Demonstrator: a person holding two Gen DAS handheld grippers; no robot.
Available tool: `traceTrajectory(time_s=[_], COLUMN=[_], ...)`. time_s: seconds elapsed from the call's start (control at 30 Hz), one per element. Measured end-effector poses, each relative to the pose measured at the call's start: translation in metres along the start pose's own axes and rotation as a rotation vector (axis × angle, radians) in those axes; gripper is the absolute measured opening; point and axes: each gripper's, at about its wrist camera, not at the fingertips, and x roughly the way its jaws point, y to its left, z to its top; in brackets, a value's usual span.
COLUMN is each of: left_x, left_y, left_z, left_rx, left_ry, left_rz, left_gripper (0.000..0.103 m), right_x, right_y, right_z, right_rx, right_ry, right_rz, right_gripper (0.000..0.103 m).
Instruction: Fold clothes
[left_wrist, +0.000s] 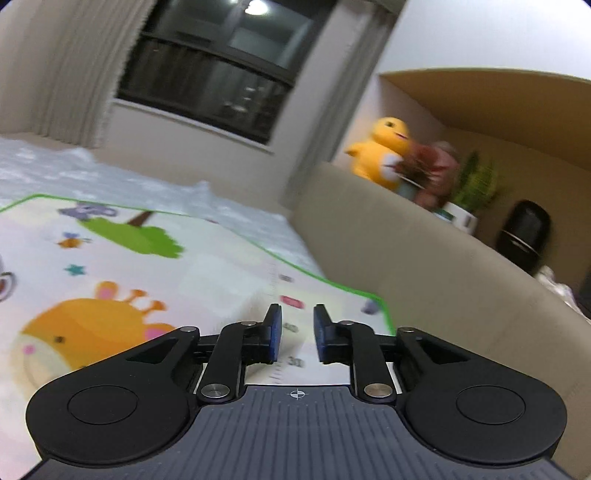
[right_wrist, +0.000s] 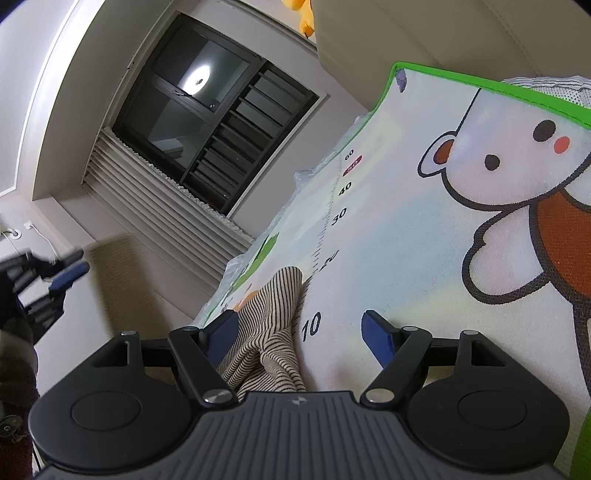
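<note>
Left gripper (left_wrist: 297, 334) parted by a narrow gap, nothing between its blue pads, raised over the play mat (left_wrist: 207, 273) near its green-edged corner by the beige headboard (left_wrist: 424, 266). Right gripper (right_wrist: 301, 338) spread wide, tilted over the mat's printed ruler. Striped garment (right_wrist: 269, 328) bunched on the mat beside the 10 mark (touching the left finger's inner side, not pinched). Yellow plush toy (left_wrist: 380, 151) on the ledge beyond.

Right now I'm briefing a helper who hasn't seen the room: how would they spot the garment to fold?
Find the cartoon play mat with the green border. Follow its printed number scale down to the 10 mark; the striped garment lies crumpled there, between the open right gripper fingers. Its thin black-and-cream stripes are the only real fabric folds among flat prints.
</note>
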Motion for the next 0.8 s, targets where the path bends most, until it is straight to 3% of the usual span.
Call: traceTrajectory(time_s=[0.07, 0.2, 0.27, 0.4, 0.5, 0.57, 0.8], left_x=[0.007, 0.021, 0.027, 0.03, 0.032, 0.027, 0.025], left_y=[-0.005, -0.016, -0.019, 0.023, 0.051, 0.048, 0.05], left_z=[-0.011, -0.034, -0.048, -0.122, -0.174, -0.178, -0.184], left_rx=[0.011, 0.033, 0.041, -0.008, -0.04, -0.004, 0.011], left_ry=[0.031, 0.094, 0.128, 0.238, 0.312, 0.284, 0.251], left_rz=[-0.011, -0.034, -0.039, 0.063, 0.135, 0.125, 0.098], left_gripper=[0.047, 0.066, 0.084, 0.094, 0.096, 0.103, 0.103], right_x=[0.0, 0.003, 0.007, 0.024, 0.043, 0.064, 0.158], right_y=[0.0, 0.003, 0.007, 0.036, 0.077, 0.101, 0.134], right_z=[0.0, 0.001, 0.002, 0.005, 0.006, 0.009, 0.01], right_rx=[0.0, -0.008, -0.028, -0.182, -0.419, -0.525, -0.631], right_ry=[0.0, 0.012, 0.034, 0.112, 0.133, 0.173, 0.27], right_rz=[-0.001, -0.019, -0.043, -0.117, -0.151, -0.152, -0.272], right_gripper=[0.074, 0.075, 0.076, 0.076, 0.062, 0.055, 0.054])
